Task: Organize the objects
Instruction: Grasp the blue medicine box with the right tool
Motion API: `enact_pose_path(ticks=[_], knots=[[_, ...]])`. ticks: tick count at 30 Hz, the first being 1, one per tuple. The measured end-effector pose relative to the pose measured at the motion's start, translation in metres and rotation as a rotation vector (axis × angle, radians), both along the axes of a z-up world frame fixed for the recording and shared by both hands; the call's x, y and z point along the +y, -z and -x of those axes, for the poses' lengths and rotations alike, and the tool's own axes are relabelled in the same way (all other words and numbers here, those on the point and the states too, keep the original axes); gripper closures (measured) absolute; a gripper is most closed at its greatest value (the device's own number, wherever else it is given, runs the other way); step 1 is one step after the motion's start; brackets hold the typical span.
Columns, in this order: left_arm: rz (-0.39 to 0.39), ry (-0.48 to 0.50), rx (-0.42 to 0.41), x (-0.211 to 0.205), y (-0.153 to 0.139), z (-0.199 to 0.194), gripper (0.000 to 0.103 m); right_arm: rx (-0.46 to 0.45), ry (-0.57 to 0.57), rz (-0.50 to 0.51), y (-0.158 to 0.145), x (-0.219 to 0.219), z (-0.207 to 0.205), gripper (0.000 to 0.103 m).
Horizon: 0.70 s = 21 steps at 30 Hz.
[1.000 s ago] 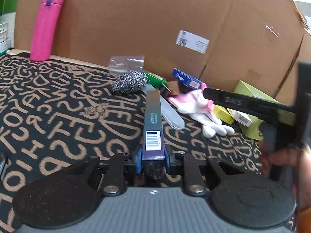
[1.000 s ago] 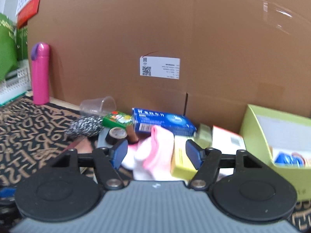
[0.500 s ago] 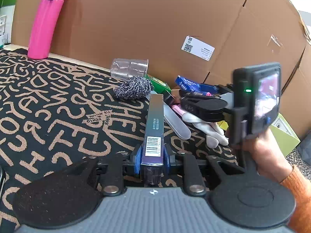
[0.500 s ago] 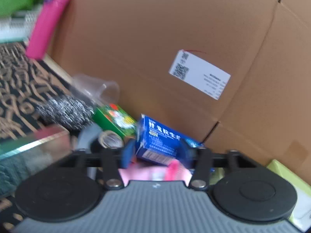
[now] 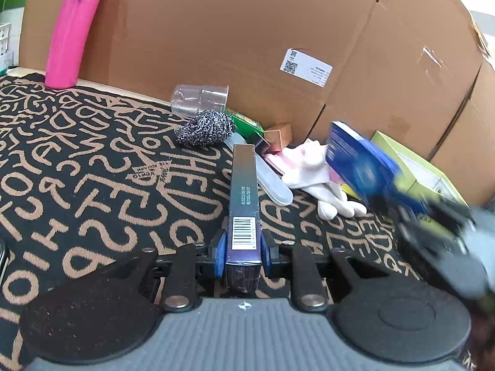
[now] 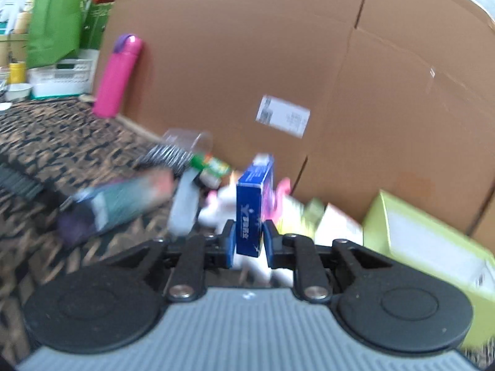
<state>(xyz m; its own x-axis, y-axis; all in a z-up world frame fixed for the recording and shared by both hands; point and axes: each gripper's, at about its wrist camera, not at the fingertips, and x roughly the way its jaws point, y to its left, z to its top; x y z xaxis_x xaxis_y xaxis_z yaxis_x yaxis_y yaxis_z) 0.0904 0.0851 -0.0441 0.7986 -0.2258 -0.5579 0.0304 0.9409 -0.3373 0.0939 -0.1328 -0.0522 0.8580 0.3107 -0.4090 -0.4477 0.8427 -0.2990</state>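
My left gripper is shut on a long dark box with a barcode, holding it pointing away over the patterned mat. My right gripper is shut on a blue box and holds it lifted on end; in the left wrist view the blue box shows blurred at the right. In the right wrist view the long dark box and left gripper appear blurred at the left. A pile lies by the cardboard wall: a steel scourer, a white and pink glove, a clear cup.
A pink bottle stands at the back left against the cardboard wall. A lime-green open box sits at the right. A clear plastic case and small green and copper boxes lie in the pile.
My right gripper has closed on the blue box and lifted it out of the pile, swinging back to the right. My left gripper has kept hold of the long dark box.
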Motion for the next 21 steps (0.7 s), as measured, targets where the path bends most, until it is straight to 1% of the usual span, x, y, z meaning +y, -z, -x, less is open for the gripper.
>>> enact_pose_path(ticks=[3, 6, 8, 10, 11, 13, 15, 16, 17, 18, 20, 21], knots=[[-0.012, 0.004, 0.004, -0.004, -0.001, 0.005, 0.081, 0.107, 0.003, -0.037, 0.011, -0.016, 0.024, 0.084], [-0.026, 0.008, 0.007, -0.008, -0.002, 0.008, 0.081, 0.173, 0.031, -0.107, 0.011, -0.033, 0.037, 0.074], [-0.038, 0.008, 0.008, -0.010, -0.003, 0.006, 0.081, 0.211, 0.027, -0.195, 0.005, -0.040, 0.036, 0.051], [-0.052, 0.014, 0.008, -0.013, -0.004, 0.002, 0.081, 0.237, -0.005, -0.253, 0.000, -0.043, 0.033, 0.039], [-0.061, 0.016, 0.008, -0.014, -0.004, 0.001, 0.081, 0.235, -0.026, -0.262, -0.003, -0.041, 0.032, 0.038], [-0.070, 0.020, 0.012, -0.014, -0.004, -0.003, 0.078, 0.250, -0.089, -0.256, -0.005, -0.035, 0.027, 0.035], [-0.067, 0.018, 0.019, -0.013, -0.003, -0.007, 0.078, 0.276, -0.132, -0.265, -0.003, -0.030, 0.018, 0.033], [-0.064, 0.019, 0.021, -0.012, -0.003, -0.008, 0.078, 0.287, -0.151, -0.256, -0.001, -0.027, 0.015, 0.029], [-0.061, 0.022, 0.021, -0.011, -0.003, -0.010, 0.078, 0.289, -0.169, -0.231, 0.001, -0.023, 0.011, 0.023], [-0.058, 0.024, 0.023, -0.011, -0.003, -0.012, 0.078, 0.289, -0.178, -0.200, 0.004, -0.018, 0.006, 0.020], [-0.050, 0.031, 0.019, -0.012, -0.004, -0.017, 0.077, 0.306, -0.188, -0.152, 0.009, -0.011, -0.003, 0.019], [-0.048, 0.037, 0.018, -0.013, -0.005, -0.020, 0.075, 0.319, -0.184, -0.146, 0.012, -0.007, -0.007, 0.019]])
